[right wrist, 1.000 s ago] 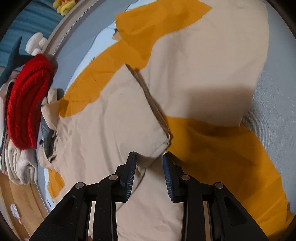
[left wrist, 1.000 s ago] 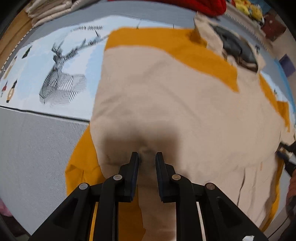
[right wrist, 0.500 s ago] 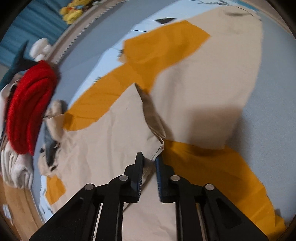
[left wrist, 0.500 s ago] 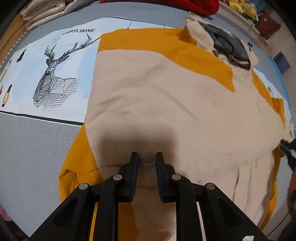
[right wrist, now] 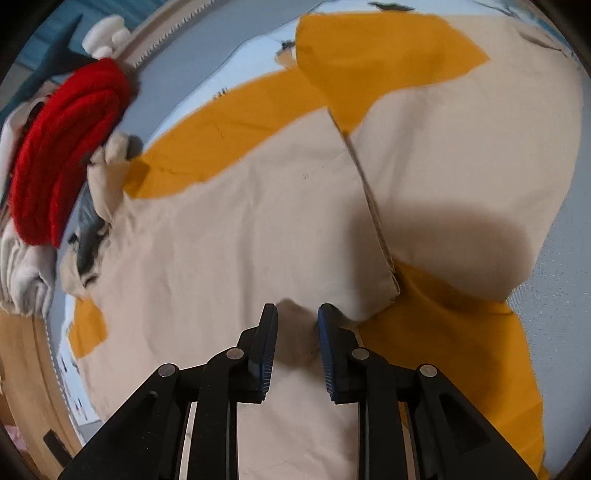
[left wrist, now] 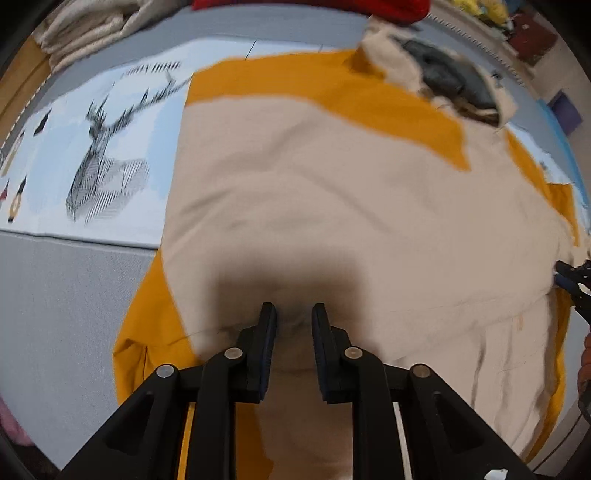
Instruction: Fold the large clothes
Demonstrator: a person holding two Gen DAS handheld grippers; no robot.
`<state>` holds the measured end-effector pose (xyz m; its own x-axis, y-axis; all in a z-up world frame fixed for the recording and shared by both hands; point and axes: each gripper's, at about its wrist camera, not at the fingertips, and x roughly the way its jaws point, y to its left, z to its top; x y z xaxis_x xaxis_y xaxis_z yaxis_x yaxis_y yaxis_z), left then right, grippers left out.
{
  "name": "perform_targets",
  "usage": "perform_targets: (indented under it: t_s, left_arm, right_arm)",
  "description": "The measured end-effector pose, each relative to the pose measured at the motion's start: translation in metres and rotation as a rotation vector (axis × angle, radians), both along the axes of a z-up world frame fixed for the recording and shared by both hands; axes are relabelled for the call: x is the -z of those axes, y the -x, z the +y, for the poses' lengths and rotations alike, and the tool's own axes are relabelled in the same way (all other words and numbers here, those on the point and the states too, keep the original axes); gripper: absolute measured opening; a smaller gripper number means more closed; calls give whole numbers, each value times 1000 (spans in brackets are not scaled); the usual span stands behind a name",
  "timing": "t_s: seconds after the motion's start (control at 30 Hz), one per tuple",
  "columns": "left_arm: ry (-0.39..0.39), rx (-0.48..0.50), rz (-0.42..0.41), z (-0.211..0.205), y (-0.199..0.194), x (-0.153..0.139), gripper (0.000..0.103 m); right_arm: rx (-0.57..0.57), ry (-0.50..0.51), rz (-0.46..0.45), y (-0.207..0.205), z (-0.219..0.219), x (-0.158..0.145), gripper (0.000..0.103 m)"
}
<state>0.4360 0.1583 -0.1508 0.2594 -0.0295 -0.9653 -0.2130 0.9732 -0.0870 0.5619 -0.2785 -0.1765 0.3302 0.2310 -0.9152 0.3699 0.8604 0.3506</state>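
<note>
Left gripper [left wrist: 293, 319] and right gripper [right wrist: 297, 321] each pinch the beige-and-orange garment's [left wrist: 332, 206] near hem

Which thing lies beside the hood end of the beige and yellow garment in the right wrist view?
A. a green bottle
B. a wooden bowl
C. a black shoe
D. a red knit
D: the red knit lies folded right by the hood of the garment, at the left of the view.

Pale blue printed mat with a black line-drawn deer [left wrist: 99, 177]; beyond its far edge, stacked cream folded towels [left wrist: 88, 29]; near those, a rolled red knitted garment [right wrist: 62, 147].
</note>
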Motion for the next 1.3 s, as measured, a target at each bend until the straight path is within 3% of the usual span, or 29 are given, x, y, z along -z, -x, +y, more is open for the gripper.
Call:
perform_targets:
  t_s: [0.1, 0.23, 0.5, 0.63, 0.8, 0.83, 0.87, 1.0, 1.13, 1.3]
  left_arm:
    - [17, -2, 14, 1, 1, 6, 23]
    - [-14, -21, 51, 2, 5, 13, 23]
    - [-76, 90, -222, -35, 10, -56, 23]
    - [-84, 166, -279, -66, 5, -67, 23]
    - [-45, 223, -314, -84, 5, -77, 23]
    - [-38, 220, -318, -85, 5, -77, 23]
    - [-30, 212, -322, -86, 5, -79, 23]
    - [-2, 177, -317, -85, 1, -76, 23]
    - [11, 169, -308, -84, 0, -74, 23]
    - [6, 165, -300, -82, -2, -71, 23]
  right_arm:
    - [-67, 82, -40, -2, 11, -14, 25]
    - [-45, 79, -76, 1, 1, -28, 25]
    - [-61, 254, -300, 12, -25, -90, 25]
    - [-53, 297, -369, 23, -57, -113, 25]
    - [-2, 354, -392, 37, -107, -128, 25]
    - [26, 344, -399, 42, -121, -132, 22]
    - [55, 320, -418, 47, -136, -137, 11]
    - [138, 279, -464, 56, -182, -152, 8]
    - [219, 308, -428, 47, -243, -149, 12]
    - [234, 360, -303, 29, -312, -108, 25]
